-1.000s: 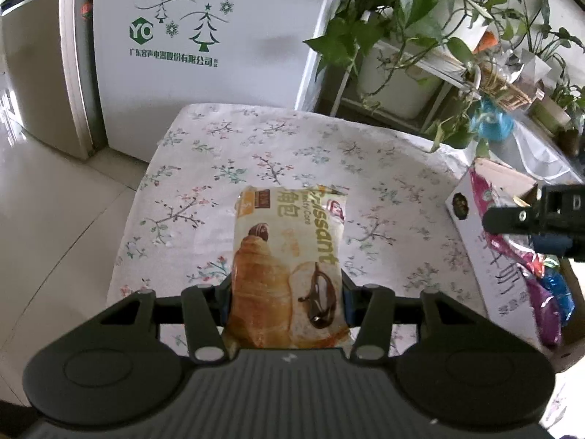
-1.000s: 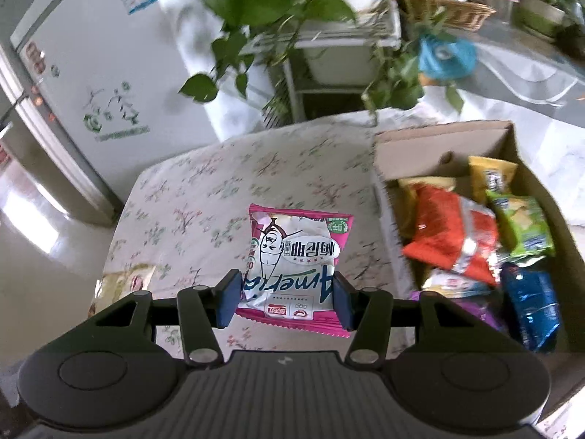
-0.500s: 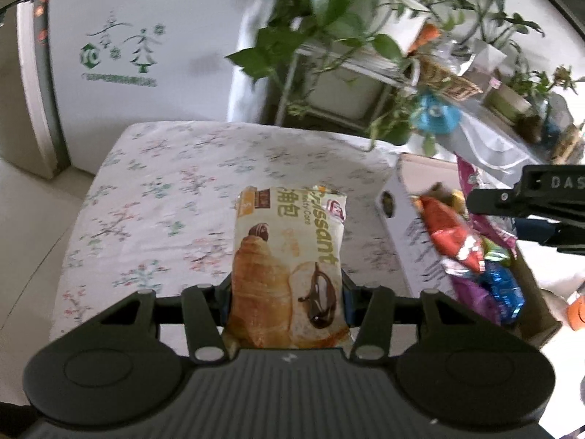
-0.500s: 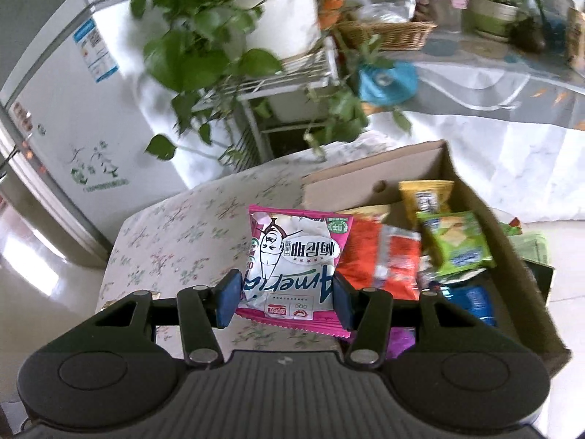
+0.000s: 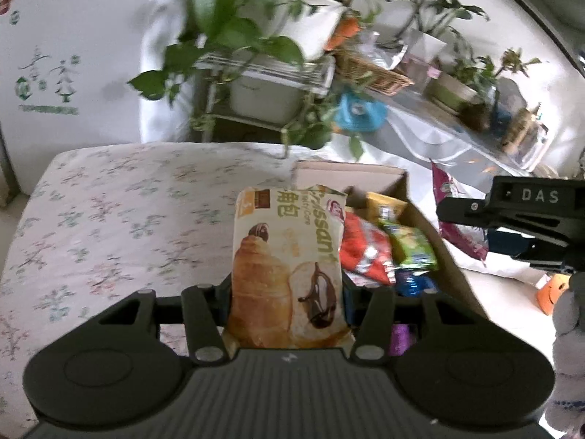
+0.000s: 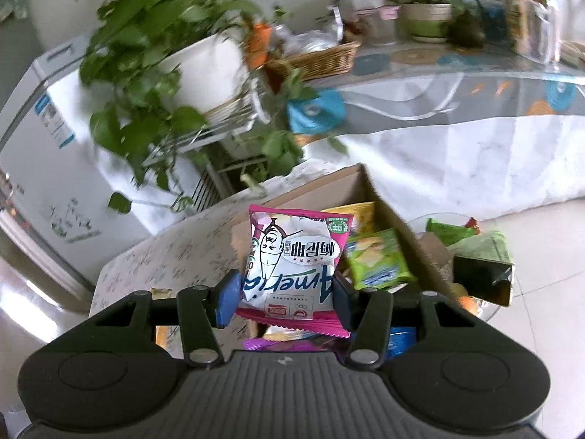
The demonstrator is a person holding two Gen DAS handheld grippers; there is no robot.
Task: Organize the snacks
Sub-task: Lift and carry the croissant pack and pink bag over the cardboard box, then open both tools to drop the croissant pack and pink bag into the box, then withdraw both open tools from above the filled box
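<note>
My left gripper [image 5: 287, 292] is clamped on the croissant pack [image 5: 287, 267], held up over the near-left edge of the cardboard box [image 5: 365, 173]. My right gripper [image 6: 287, 292] is clamped on the pink snack bag [image 6: 294, 261], also above the box. Box already holds several packs: red [image 5: 363, 245], green [image 5: 411, 245], blue [image 5: 413, 283], yellow. Floral tablecloth [image 5: 109, 219] looks bare of snacks. Judging: these two drops left, then nearly done.

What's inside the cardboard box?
In the cardboard box lie a red packet, a green packet, a yellow one and a blue one. The croissant bag covers the box's left part.
</note>
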